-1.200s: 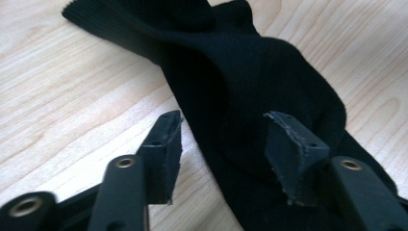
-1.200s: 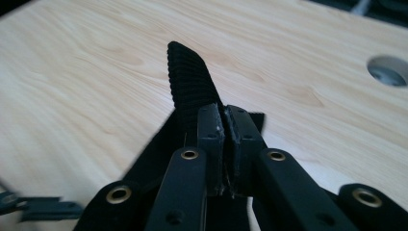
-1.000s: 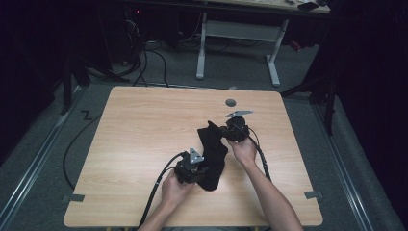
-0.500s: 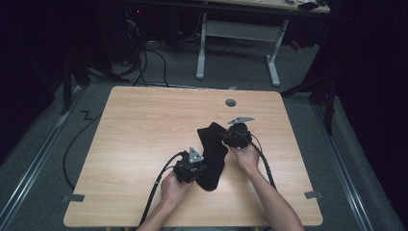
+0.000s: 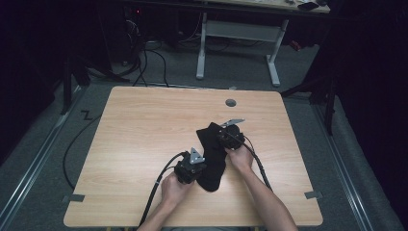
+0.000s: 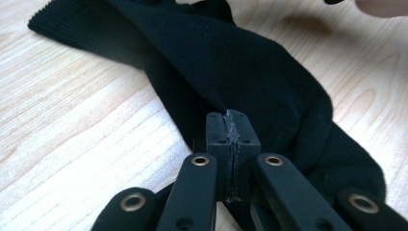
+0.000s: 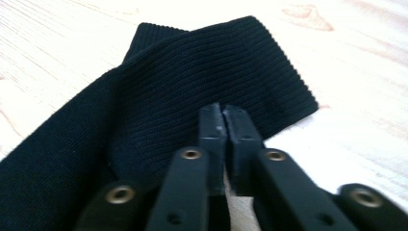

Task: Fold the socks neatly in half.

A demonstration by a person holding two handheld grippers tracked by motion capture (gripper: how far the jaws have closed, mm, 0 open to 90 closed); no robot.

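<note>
I am holding my left gripper (image 5: 199, 166) low over the wooden table (image 5: 144, 130), and its jaws are pressing together with no gap between the pads. They have just been closing. In the left gripper view the pads are meeting right at the edge of the black sock (image 6: 250, 82), which is spreading out ahead of them and running off up and to the left of the tips; whether a fold of cloth is caught in the seam I cannot tell. From the high view the sock (image 5: 214, 154) is lying just to the right of this gripper, touching it, with its rounded lower end reaching back beside my left hand (image 5: 174, 188).

I am resting my right gripper (image 5: 222, 139) on the sock's upper end, and its jaws too have just been closing and are now standing pad against pad. In the right gripper view the ribbed cuff (image 7: 231, 72) is lying directly ahead of the tips and fanning out to their left, while bare table is showing to their right. The tips are sitting on the cloth, though a pinch of it between them I cannot make out. My right hand (image 5: 240, 158) is sitting just behind this gripper
</note>
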